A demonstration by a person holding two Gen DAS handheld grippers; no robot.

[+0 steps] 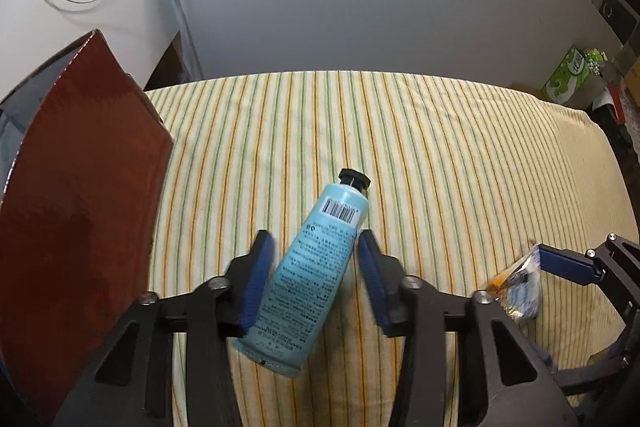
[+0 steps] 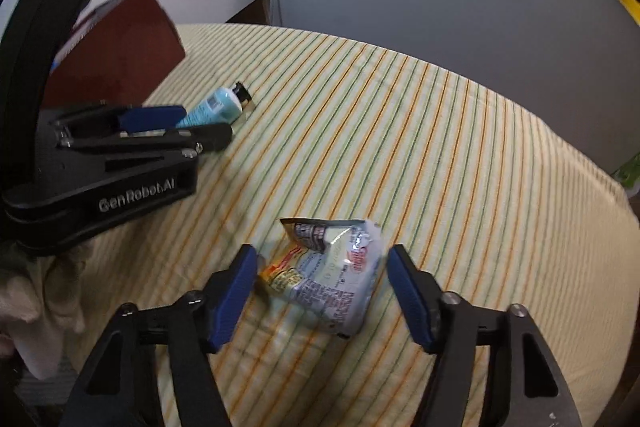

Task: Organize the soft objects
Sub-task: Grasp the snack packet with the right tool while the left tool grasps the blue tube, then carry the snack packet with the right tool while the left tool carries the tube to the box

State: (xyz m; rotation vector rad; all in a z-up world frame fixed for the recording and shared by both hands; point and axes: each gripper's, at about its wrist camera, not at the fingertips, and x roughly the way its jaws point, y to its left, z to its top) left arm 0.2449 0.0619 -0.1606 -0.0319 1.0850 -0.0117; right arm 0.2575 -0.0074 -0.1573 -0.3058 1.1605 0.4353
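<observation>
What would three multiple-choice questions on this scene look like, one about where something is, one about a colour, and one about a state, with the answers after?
1. Where is the blue tube?
A. between the left gripper's fingers
B. on the red-brown board
C. under the snack packet

2. What colour is the tube's cap?
A. white
B. black
C. yellow

3. How is the right gripper?
A. shut on the packet
B. out of view
C. open around the packet

Answers: 1 A, the tube lies on the striped cloth between both blue pads. 2 B, its far end is black. 3 C, gaps show on both sides of the packet.
</observation>
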